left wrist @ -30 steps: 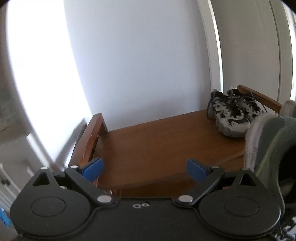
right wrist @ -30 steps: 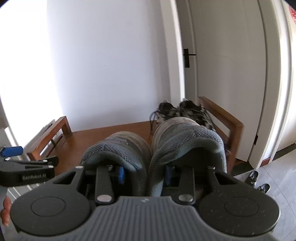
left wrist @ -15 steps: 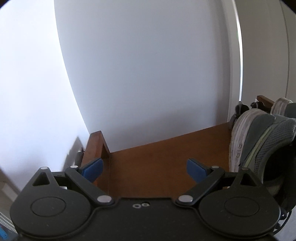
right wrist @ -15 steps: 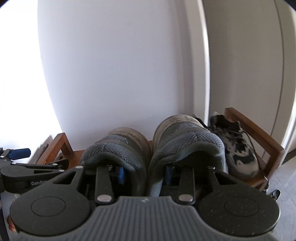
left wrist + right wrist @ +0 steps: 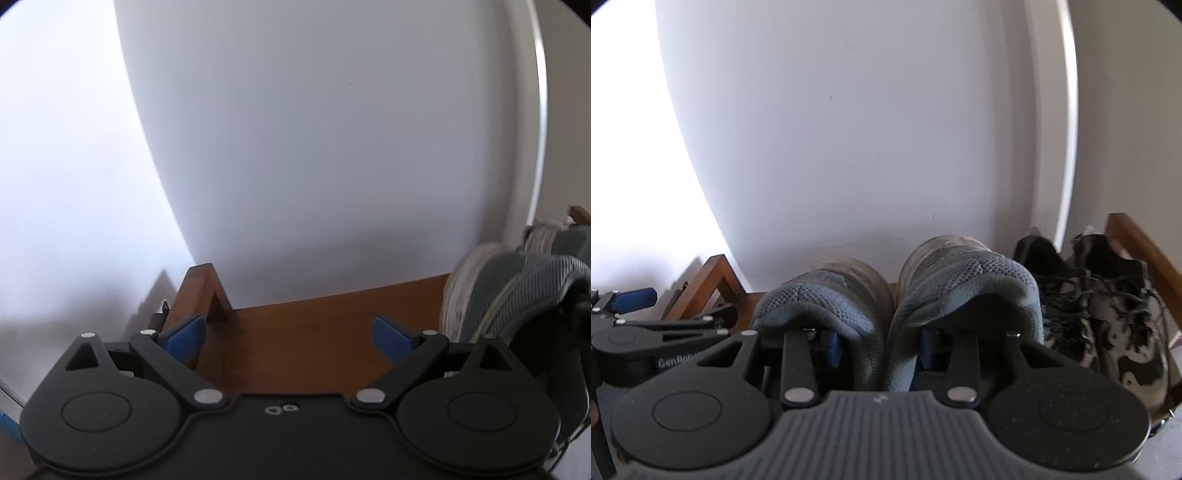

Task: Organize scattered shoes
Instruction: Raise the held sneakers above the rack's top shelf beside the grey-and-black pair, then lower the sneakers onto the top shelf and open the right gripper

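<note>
The right gripper (image 5: 877, 349) is clamped on a pair of grey mesh sneakers (image 5: 964, 291), one finger pushed down inside each shoe so that the two inner collars are pinched together between the blue pads (image 5: 833, 347); most of each pad is buried in the shoe openings, and the heels and soles are hidden behind the gripper body. The toes point away from the tool toward the white wall (image 5: 868, 147), above a wooden shoe rack (image 5: 1137, 240) whose shelf is almost wholly covered from this view. Just to the right of the held pair, a grey and black laced pair (image 5: 1108, 317) sits on the rack, its near end cut off by the gripper. The left gripper (image 5: 288, 334) shows its fingers spread wide with nothing between them, over bare brown shelf. To its right the grey sneakers (image 5: 517, 295) appear blurred and cropped by the frame edge, so whether they touch the shelf cannot be told. In the right wrist view the left gripper (image 5: 628, 302) shows only partly at the left margin.
</note>
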`<state>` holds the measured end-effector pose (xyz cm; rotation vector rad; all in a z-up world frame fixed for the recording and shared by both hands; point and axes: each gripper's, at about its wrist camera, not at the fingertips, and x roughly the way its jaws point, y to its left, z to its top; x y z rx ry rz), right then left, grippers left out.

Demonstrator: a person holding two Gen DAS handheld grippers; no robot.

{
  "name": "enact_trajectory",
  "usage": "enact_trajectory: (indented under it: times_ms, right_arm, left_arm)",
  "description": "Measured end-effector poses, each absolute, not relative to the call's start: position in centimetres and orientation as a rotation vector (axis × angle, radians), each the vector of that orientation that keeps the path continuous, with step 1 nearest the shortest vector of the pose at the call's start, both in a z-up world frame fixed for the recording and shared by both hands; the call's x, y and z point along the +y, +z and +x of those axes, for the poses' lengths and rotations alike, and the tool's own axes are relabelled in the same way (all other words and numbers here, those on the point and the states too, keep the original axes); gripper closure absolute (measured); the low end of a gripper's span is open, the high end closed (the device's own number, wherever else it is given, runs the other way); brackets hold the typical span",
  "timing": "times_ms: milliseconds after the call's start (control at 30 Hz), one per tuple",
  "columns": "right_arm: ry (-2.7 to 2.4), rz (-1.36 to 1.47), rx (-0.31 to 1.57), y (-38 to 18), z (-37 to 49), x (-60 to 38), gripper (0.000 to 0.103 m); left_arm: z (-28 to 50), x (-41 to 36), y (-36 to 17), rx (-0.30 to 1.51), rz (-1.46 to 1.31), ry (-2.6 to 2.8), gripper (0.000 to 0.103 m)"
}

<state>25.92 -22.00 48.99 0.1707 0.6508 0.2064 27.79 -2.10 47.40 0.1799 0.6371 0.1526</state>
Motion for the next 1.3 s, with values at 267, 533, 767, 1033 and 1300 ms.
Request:
enact_trajectory:
  times_ms: [267,533,767,1033,1300]
  right_arm:
    - [0.271,0.16,0.789,46.9,31.5,-22.0,0.06]
    - [0.24,0.188,0.901,44.1,35.4,-21.4,0.06]
    - [0.189,0.174,0.939,43.3,36.3,-20.6,0.06]
    - [0.162,0.15,0.972,42.6,40.6,-17.0,0.06]
    - [0.136,0.154,0.989,42.0,43.1,-16.8,0.06]
  left_arm:
    - [27.8,-2.6,47.7,0.652,0.146,0.257,0.006]
    - [28.7,-1.8,47.6,0.673,0.133,0.258,0.006]
    - [29.8,-0.6,47.7,0.683,0.14,0.206,0.006]
    - [31.6,0.6,46.8,0.706,0.141,0.159,0.006]
    - [32.2,0.7,46.7,0.715,0.143,0.148,0.006]
